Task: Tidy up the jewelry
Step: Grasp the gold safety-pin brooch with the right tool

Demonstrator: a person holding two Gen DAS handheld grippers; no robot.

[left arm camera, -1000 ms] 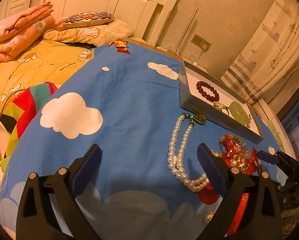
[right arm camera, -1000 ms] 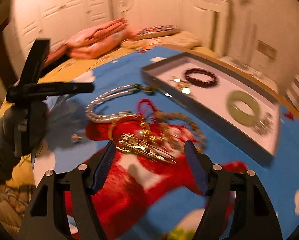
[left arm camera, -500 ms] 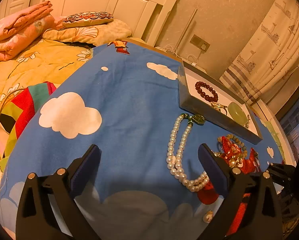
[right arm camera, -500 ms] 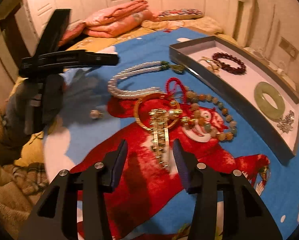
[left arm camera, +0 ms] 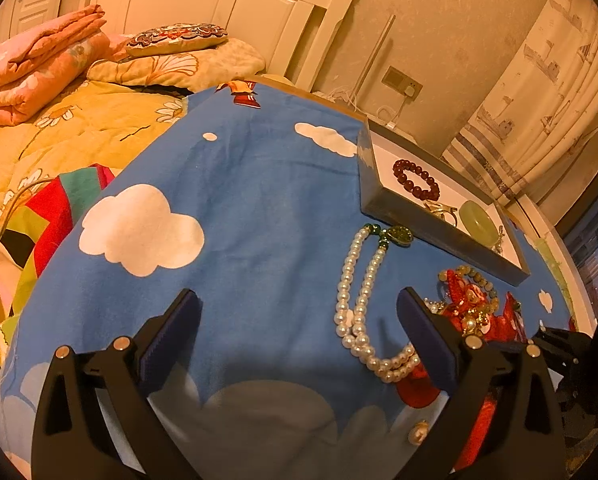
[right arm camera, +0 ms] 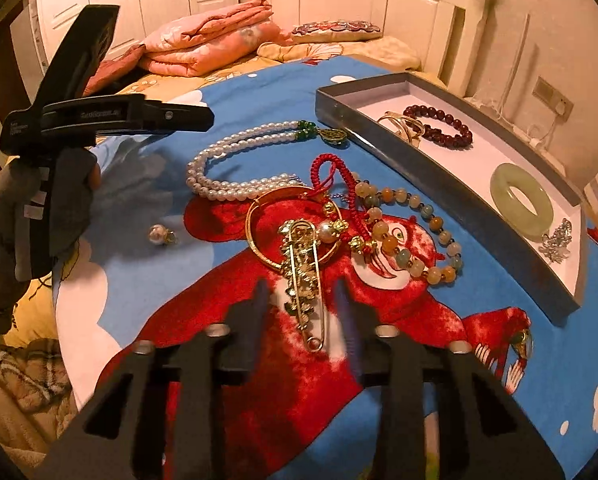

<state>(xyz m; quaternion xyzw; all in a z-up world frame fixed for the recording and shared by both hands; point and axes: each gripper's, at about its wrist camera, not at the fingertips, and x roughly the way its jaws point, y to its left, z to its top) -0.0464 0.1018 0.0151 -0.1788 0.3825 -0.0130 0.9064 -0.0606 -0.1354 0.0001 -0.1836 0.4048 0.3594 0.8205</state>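
Up close, the right claw [right arm camera: 301,308] hovers low over a blue cloud-print cloth [right arm camera: 259,92] on the tabletop. Its jaws are partly closed, one on each side of a gold brooch [right arm camera: 303,272], and whether they touch it cannot be told because the fingers are blurred. The brooch lies across a gold bangle [right arm camera: 267,236], with a red cord [right arm camera: 335,176] and a string of mixed beads [right arm camera: 415,236] tangled just beside it. A pearl necklace [right arm camera: 235,164] curves behind this pile, its green clasp close to a grey tray [right arm camera: 439,176]. Inside the tray sit a dark red bracelet [right arm camera: 439,126], a jade bangle [right arm camera: 523,200], a gold ring and a small silver piece. A loose pearl earring [right arm camera: 161,235] rests alone on the cloth, left of the pile.

The left claw [left arm camera: 299,316] is released, jaws wide apart above bare cloth, empty. The pearl necklace [left arm camera: 359,304] lies just inside its right finger. A bed [left arm camera: 59,128] with folded pink quilts stands behind.
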